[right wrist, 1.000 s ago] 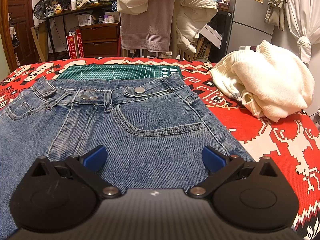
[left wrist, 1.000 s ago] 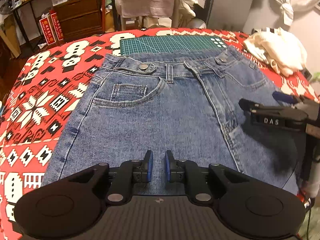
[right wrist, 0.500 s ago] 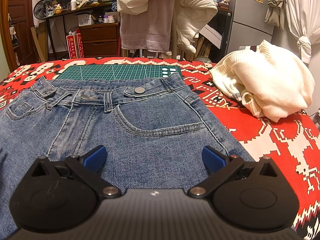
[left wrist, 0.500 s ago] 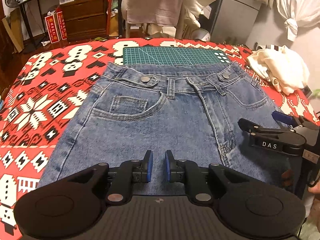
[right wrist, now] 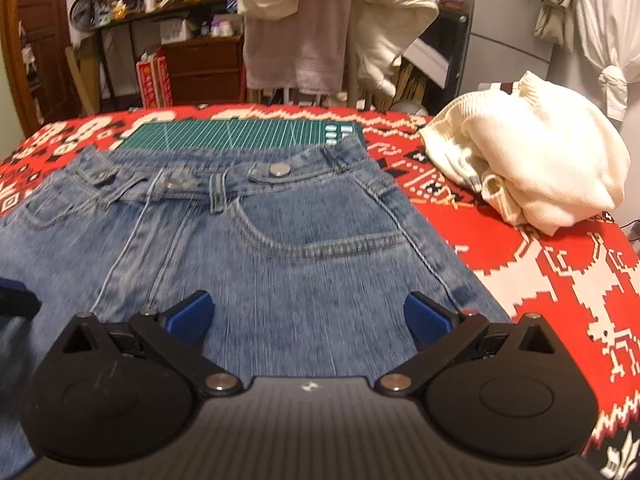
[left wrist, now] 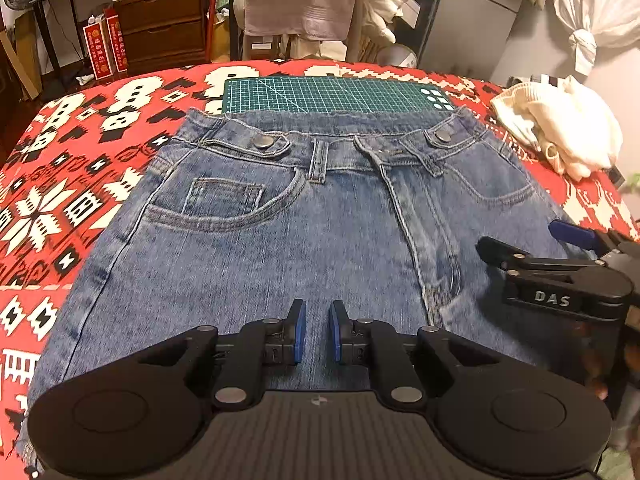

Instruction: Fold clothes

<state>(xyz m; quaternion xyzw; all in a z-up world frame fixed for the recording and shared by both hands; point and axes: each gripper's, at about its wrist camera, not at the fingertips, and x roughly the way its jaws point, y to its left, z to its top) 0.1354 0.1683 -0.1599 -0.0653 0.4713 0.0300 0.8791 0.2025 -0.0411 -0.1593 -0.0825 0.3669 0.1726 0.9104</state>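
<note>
Jeans [left wrist: 304, 240] lie flat and unfolded on the table [left wrist: 72, 184] — left claw [left wrist: 317, 332] nearly clenched on nothing, right claw [right wrist: 308, 320] released — folding not yet begun.

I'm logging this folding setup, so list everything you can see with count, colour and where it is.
jeans: one pair, blue denim, spread flat on the red blanket, waistband at the far side
blanket: one, red with white and black pattern, covering the surface
cutting mat: one, green with a grid, beyond the waistband, partly under it
sweater: one, cream, crumpled on the blanket to the right of the jeans
towel: one, pale pinkish grey, hanging behind the surface
left tongs: black with blue pads, nearly closed, over the jeans
right tongs: black with blue pads, wide open, over the jeans
</note>
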